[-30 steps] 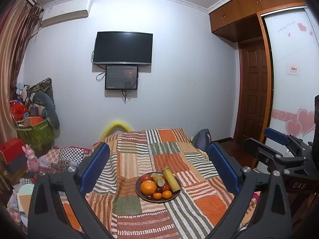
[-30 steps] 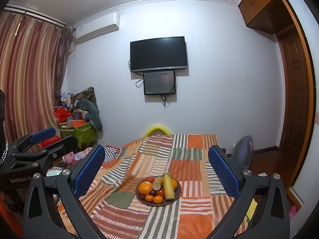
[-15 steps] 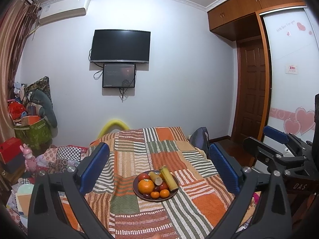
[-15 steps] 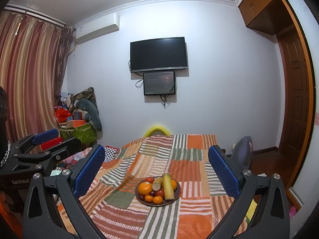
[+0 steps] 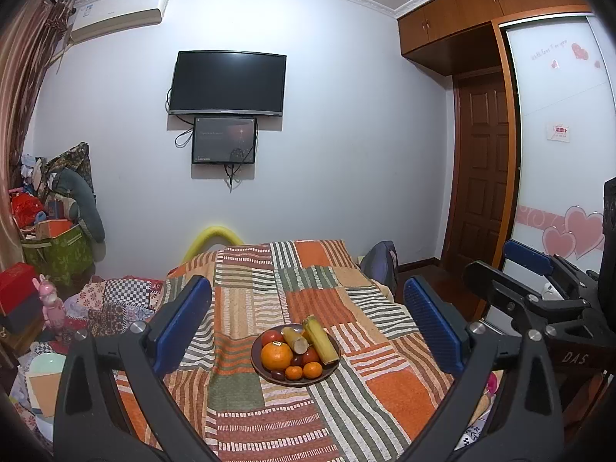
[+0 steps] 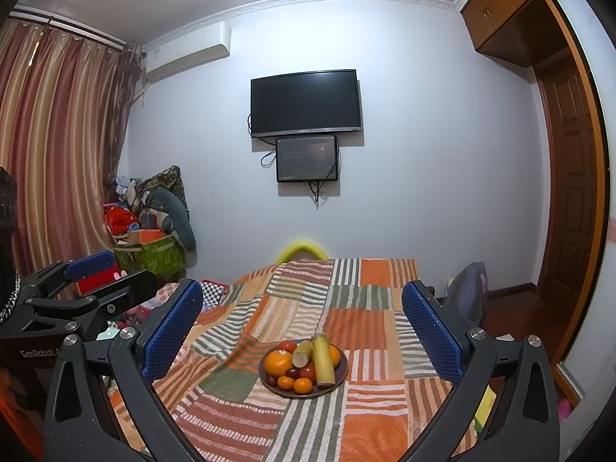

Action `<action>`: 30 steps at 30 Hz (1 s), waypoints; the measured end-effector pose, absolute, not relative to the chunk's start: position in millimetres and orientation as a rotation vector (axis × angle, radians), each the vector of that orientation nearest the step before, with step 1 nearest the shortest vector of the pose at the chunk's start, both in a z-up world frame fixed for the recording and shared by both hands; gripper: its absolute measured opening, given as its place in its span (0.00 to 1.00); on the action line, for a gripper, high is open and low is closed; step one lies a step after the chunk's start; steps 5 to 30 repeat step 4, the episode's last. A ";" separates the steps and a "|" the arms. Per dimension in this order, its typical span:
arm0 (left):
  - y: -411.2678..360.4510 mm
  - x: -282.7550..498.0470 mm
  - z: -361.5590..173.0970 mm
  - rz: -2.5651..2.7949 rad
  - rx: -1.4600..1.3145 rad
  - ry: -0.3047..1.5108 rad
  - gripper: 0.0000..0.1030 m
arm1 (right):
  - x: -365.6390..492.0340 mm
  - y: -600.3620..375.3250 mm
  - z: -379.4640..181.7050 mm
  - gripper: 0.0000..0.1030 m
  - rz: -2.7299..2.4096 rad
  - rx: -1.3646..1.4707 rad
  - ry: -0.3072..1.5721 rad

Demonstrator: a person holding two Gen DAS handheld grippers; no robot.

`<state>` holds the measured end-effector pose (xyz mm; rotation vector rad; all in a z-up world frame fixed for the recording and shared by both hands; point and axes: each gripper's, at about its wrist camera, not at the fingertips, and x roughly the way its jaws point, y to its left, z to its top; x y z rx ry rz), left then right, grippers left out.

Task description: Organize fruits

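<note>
A dark round plate [image 5: 258, 366] [image 6: 341, 380] of fruit sits on a striped patchwork cloth [image 5: 389, 389] [image 6: 369, 423]. It holds a large orange [image 5: 276, 355] [image 6: 278, 362], small tangerines [image 5: 312, 369] [image 6: 302, 385], red fruits [image 5: 272, 337] and two yellow-green cane pieces [image 5: 319, 338] [image 6: 323, 358]. My left gripper [image 5: 308, 331] is open and empty, above and short of the plate. My right gripper [image 6: 302, 331] is open and empty too. Each shows at the edge of the other's view: the right gripper [image 5: 516, 269] and the left gripper [image 6: 100, 277].
A TV [image 5: 229, 82] and a small screen hang on the far wall. Boxes, toys and bags [image 5: 50, 238] pile up at the left by the curtain. A backpack [image 5: 379, 265] leans at the table's far right. A wooden door [image 5: 481, 181] and wardrobe stand on the right.
Both grippers stay open. The left view has shifted slightly, so the plate sits a little more to the left and lower; the right view is almost unchanged.
</note>
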<state>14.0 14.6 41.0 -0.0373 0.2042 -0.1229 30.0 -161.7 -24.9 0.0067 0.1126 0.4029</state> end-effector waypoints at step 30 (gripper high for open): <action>15.3 16.7 39.2 -0.126 -0.037 0.210 0.99 | 30.4 -162.3 -25.9 1.00 0.402 0.008 0.114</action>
